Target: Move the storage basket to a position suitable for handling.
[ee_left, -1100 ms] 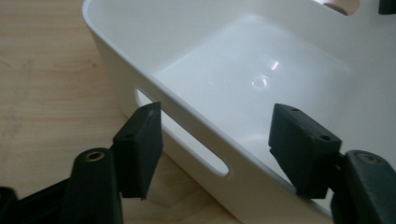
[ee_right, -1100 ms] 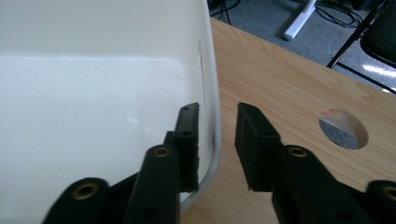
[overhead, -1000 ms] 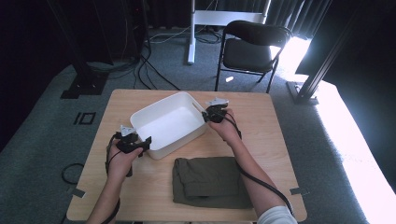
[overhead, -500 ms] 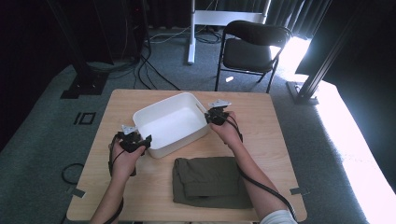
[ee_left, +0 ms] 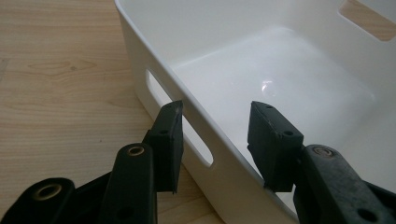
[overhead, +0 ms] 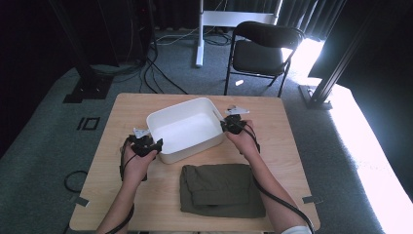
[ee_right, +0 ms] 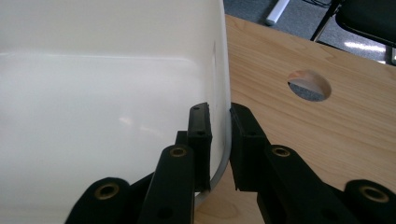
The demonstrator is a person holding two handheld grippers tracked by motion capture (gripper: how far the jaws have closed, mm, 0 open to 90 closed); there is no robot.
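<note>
Nearest the person, a folded olive-green garment (overhead: 223, 190) is lying on the wooden table (overhead: 287, 146), just in front of the white plastic bin (overhead: 187, 127). The bin is sitting mid-table, empty, turned at a slight angle.

The left gripper (ee_left: 215, 133) is straddling the bin's near-left wall by its handle slot, jaws set wide with one outside and one inside, neither pressing yet. The right gripper (ee_right: 218, 140) is pinching the bin's far-right rim, its jaws drawn in narrowly on either side of the thin wall and apparently gripping it.

Judging by this, the two-handed grasp of the bin is half made: the right side is secured, the left is lined up. The next move is likely calling for the left jaws to close on the wall so both hands can shift or steady the bin evenly.

The gripper views are showing jaw spacing that the high view cannot resolve; the right one is also revealing a round hole (ee_right: 309, 85) in the tabletop. The high view is showing a black chair (overhead: 260, 48) beyond the table.
</note>
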